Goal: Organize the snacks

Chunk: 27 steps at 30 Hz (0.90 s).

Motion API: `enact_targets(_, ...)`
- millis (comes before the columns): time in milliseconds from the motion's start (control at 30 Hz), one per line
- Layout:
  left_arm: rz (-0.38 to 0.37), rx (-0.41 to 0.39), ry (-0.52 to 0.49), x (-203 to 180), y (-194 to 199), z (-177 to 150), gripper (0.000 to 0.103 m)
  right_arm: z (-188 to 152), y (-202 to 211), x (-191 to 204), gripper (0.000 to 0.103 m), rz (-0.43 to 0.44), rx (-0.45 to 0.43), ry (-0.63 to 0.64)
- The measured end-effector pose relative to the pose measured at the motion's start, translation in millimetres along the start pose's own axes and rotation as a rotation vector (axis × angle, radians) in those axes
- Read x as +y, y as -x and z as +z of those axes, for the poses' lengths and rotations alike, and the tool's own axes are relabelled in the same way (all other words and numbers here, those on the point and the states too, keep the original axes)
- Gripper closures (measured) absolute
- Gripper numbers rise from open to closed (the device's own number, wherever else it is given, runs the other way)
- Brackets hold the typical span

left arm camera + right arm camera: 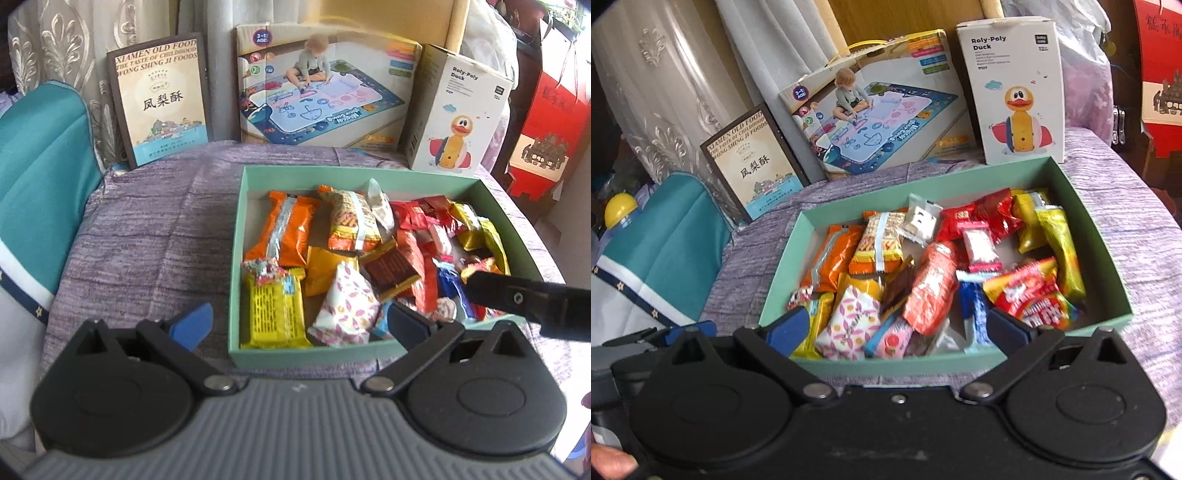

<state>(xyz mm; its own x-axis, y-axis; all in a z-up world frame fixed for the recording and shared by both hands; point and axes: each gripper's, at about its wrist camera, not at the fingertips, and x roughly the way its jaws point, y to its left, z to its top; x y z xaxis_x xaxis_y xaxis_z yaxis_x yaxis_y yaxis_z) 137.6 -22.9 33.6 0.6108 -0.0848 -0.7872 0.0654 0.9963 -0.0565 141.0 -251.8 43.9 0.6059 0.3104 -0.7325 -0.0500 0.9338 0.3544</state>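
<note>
A pale green box (236, 236) on the purple cloth holds several wrapped snacks: an orange packet (284, 229), a yellow packet (273, 314), a white pack with pink leaves (347, 306) and a brown one (391, 269). My left gripper (299, 325) hangs open over the box's near left corner, its blue pads wide apart and pressing on nothing. From the right, a black finger of the right gripper (517, 299) reaches over the box. In the right wrist view my right gripper (899, 328) stands open above the near wall of the box (783, 258), over a red-orange packet (931, 284) and a red candy bag (1030, 291).
Behind the box stand a brown-framed pastry box (162, 99), a drawing-mat box (325, 88) and a Roly-Poly Duck box (458, 114). A red bag (546, 122) is at the far right, a teal cloth (40, 177) at the left. Purple cloth (147, 240) lies bare left of the box.
</note>
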Motion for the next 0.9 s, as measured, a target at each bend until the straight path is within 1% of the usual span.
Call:
enact_targets(167, 0.010, 0.011, 0.014, 1.9, 10.9, -16.4, 0.000, -18.4, 16.8, -3.5, 0.000, -0.037, 0.011, 0.014)
enact_targets(367, 0.016, 0.036, 0.066, 12.7, 16.1, -34.7, 0.000, -37.4, 28.9, -8.0, 0.000, -0.073, 0.034, 0.029)
enact_targets(600, 0.035, 0.052, 0.104, 23.0, 15.5, -52.9, 0.000, -49.2, 38.0, -12.2, 0.000, -0.111, 0.046, 0.044)
enact_targets(767, 0.021, 0.064, 0.112, 22.6, 13.6, -61.8, 0.000, -56.6, 36.7, -17.7, 0.000, -0.126, 0.053, 0.004)
enact_targets(900, 0.019, 0.077, 0.096, 18.6, 11.4, -67.5, 0.000, -62.8, 33.6, -21.8, 0.000, -0.138, 0.070, -0.015)
